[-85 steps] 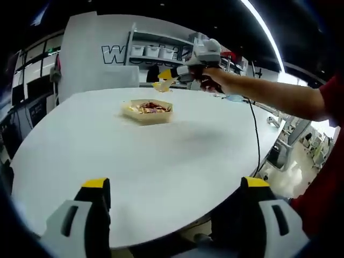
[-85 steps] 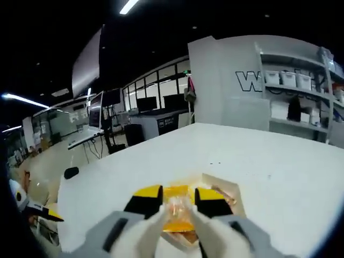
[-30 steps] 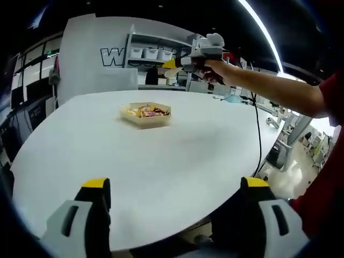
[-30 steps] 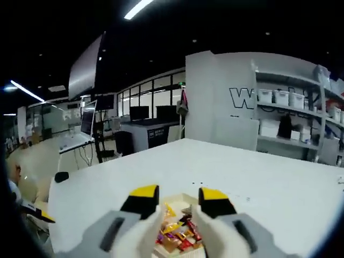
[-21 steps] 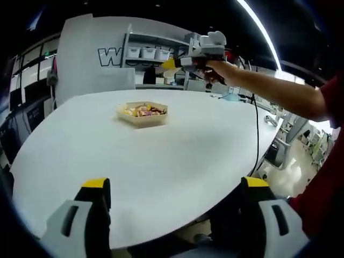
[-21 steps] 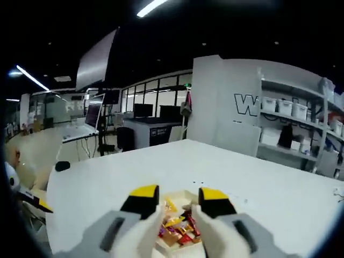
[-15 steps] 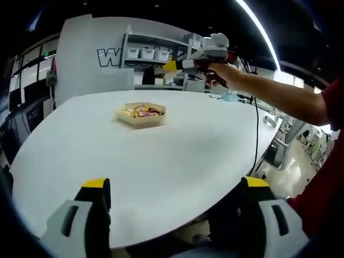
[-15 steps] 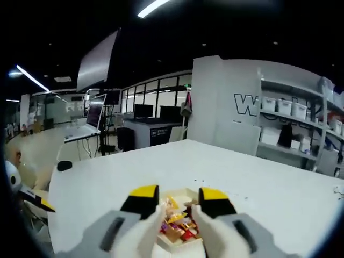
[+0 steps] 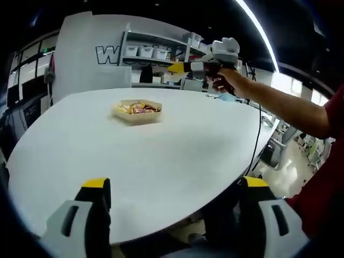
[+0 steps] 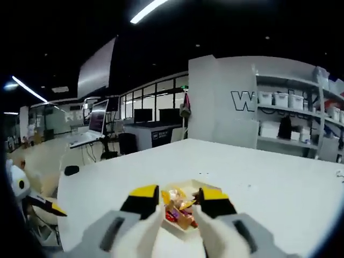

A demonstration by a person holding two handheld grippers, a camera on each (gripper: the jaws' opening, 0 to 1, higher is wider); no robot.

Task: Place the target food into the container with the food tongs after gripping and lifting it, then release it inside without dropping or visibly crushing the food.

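Observation:
A shallow tan container (image 9: 137, 112) holding several bright wrapped sweets sits on the far side of the round white table (image 9: 161, 161). My left gripper (image 9: 176, 185) hovers over the table's near edge, its yellow-tipped jaws wide open and empty. A hand holds my right gripper (image 9: 180, 67) in the air to the right of the container and above it. In the right gripper view, the right gripper (image 10: 177, 196) is open, its white tong arms spread with nothing between them. The container (image 10: 181, 210) lies beyond and below the tips.
White shelving with storage bins (image 9: 145, 51) stands behind the table. A black cable (image 9: 257, 134) hangs off the table's right edge. The person's red sleeve (image 9: 328, 156) is at the right. Desks with monitors (image 10: 97, 126) stand past the far edge.
The orange packet that the right gripper held 2.8 s ago lies in the container. The right gripper has opened and drawn up and back from the container. The left gripper stayed put.

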